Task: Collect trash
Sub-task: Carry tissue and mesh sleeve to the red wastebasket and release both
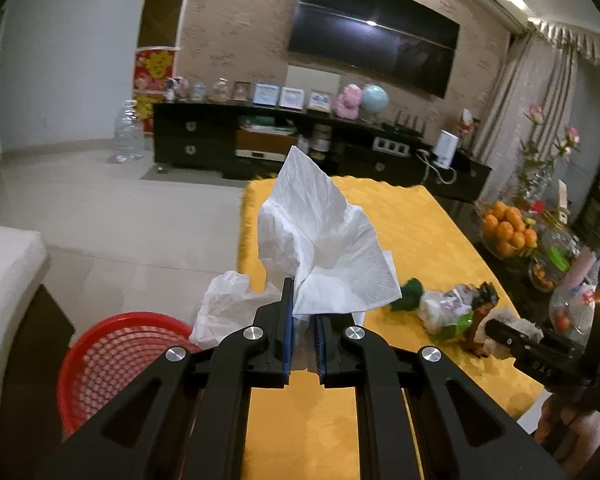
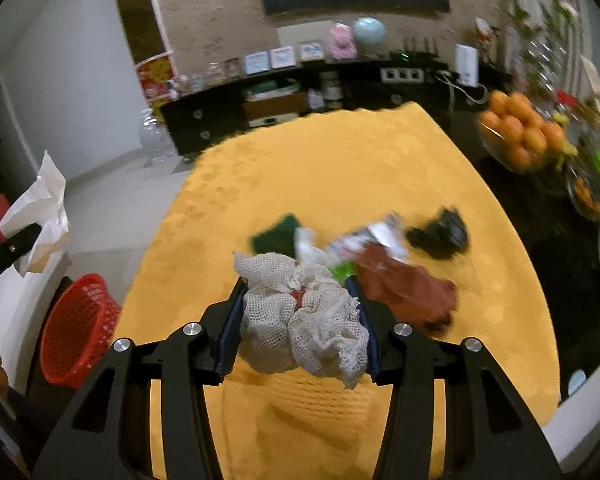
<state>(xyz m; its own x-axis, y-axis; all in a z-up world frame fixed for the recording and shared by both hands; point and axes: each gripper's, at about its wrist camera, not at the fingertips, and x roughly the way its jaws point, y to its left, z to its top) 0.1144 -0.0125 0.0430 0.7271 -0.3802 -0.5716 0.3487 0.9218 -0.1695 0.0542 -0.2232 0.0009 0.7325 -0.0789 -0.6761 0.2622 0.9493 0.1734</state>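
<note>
My left gripper (image 1: 303, 304) is shut on a crumpled white tissue (image 1: 320, 240), which stands up above the yellow table (image 1: 420, 232). The same tissue (image 2: 40, 208) shows at the far left of the right wrist view. My right gripper (image 2: 296, 280) is shut on a wad of off-white mesh netting (image 2: 304, 320), held above the table's near part. A red mesh basket (image 1: 120, 356) stands on the floor left of the table, below and left of the left gripper. More trash lies mid-table: a green piece (image 2: 276, 232), a white wrapper (image 2: 372, 236), a brown wrapper (image 2: 412, 288) and a black scrap (image 2: 440, 232).
A bowl of oranges (image 2: 516, 132) and glass jars crowd the dark surface at the table's right. Another crumpled white piece (image 1: 228, 304) shows between basket and table edge. A white sofa (image 1: 8, 280) is at the left, a dark TV cabinet (image 1: 260, 140) behind.
</note>
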